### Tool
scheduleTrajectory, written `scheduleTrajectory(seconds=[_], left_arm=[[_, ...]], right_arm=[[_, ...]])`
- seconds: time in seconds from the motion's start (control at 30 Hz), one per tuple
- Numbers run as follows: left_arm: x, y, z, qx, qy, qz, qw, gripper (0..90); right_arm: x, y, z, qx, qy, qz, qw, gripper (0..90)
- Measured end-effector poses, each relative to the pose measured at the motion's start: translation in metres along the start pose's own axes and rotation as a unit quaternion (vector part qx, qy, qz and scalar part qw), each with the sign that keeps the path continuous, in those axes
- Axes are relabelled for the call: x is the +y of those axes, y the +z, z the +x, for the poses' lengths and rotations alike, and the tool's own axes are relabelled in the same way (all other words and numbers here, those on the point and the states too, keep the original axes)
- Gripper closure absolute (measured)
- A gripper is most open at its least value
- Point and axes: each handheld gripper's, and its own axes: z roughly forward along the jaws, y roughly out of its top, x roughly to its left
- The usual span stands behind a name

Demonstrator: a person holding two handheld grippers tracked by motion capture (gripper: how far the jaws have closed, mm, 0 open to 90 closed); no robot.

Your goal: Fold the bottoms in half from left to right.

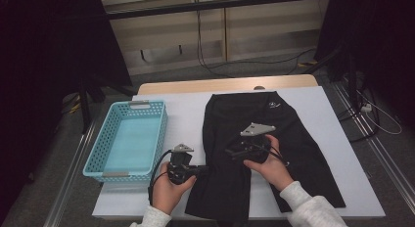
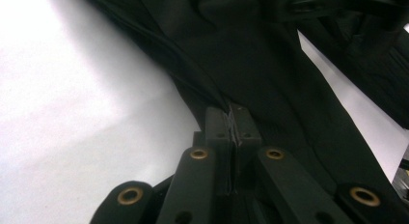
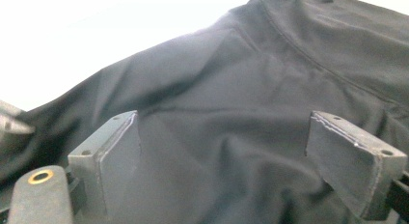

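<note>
A black garment (image 1: 274, 124), shaped like shorts with a small white logo (image 1: 270, 105) near its far end, lies flat on the white table cover (image 1: 186, 114). My left gripper (image 1: 203, 170) is at the garment's near left edge, and in the left gripper view its jaws (image 2: 233, 119) are pressed together on a thin fold of the black fabric (image 2: 251, 55). My right gripper (image 1: 230, 152) hovers over the middle of the garment, pointing left. Its jaws (image 3: 226, 132) stand wide apart above the cloth (image 3: 289, 64) with nothing pinched between them.
A light blue perforated basket (image 1: 100, 139) stands empty at the left of the table, close to my left hand. Bare white cover (image 1: 333, 119) lies right of the garment. Beyond the table's far edge are cables on the floor and dark stands.
</note>
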Motion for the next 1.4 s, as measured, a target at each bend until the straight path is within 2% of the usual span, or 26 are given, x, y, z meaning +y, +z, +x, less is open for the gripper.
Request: scheduleTrajectory(seconds=[0.07,0.2,0.3,0.43,0.57,0.73,0.87,1.03,1.07,1.17,1.23,1.33,1.4], left_arm=[[0.0,0.0,-0.001,-0.001,0.002,-0.001,1.0,88.6],[0.001,0.001,-0.002,-0.005,0.003,-0.002,1.0,88.6],[0.0,0.003,-0.003,-0.007,0.005,0.002,1.0,88.6],[0.0,0.004,-0.004,-0.007,0.006,0.0,1.0,88.6],[0.001,0.005,-0.007,-0.014,0.009,-0.004,0.9999,88.6],[0.002,0.002,-0.007,-0.012,0.013,-0.016,0.9997,88.7],[0.003,0.001,-0.008,-0.013,0.012,-0.02,0.9996,88.7],[0.003,-0.002,-0.008,-0.015,0.008,-0.031,0.9994,88.9],[0.004,-0.002,-0.008,-0.019,0.01,-0.027,0.9994,88.9],[0.004,-0.001,-0.01,-0.018,0.011,-0.031,0.9993,89.0],[0.005,-0.001,-0.011,-0.021,0.015,-0.029,0.9993,89.0],[0.006,0.0,-0.015,-0.021,0.022,-0.033,0.999,89.0],[0.006,0.0,-0.016,-0.024,0.025,-0.033,0.9989,89.0]], right_arm=[[0.001,0.006,0.0,0.006,0.001,0.004,1.0,12.8],[0.004,0.015,0.002,0.004,-0.002,0.002,1.0,12.9],[0.008,0.02,0.001,0.011,0.012,-0.002,0.9999,12.8],[0.015,0.026,-0.002,0.009,0.027,-0.014,0.9995,12.8],[0.023,0.033,-0.001,0.008,0.024,-0.015,0.9996,12.6],[0.03,0.046,0.003,0.01,0.026,-0.017,0.9995,12.5],[0.033,0.058,0.009,0.009,0.015,-0.007,0.9998,12.7],[0.035,0.07,0.012,0.013,0.023,-0.003,0.9996,14.7],[0.036,0.071,0.012,0.014,0.027,-0.002,0.9995,14.6],[0.038,0.078,0.016,0.011,0.017,0.006,0.9998,14.0],[0.039,0.082,0.016,0.009,0.019,0.013,0.9997,15.1],[0.037,0.09,0.015,0.0,0.011,0.031,0.9995,20.0],[0.036,0.093,0.013,-0.011,-0.002,0.034,0.9993,36.3]])
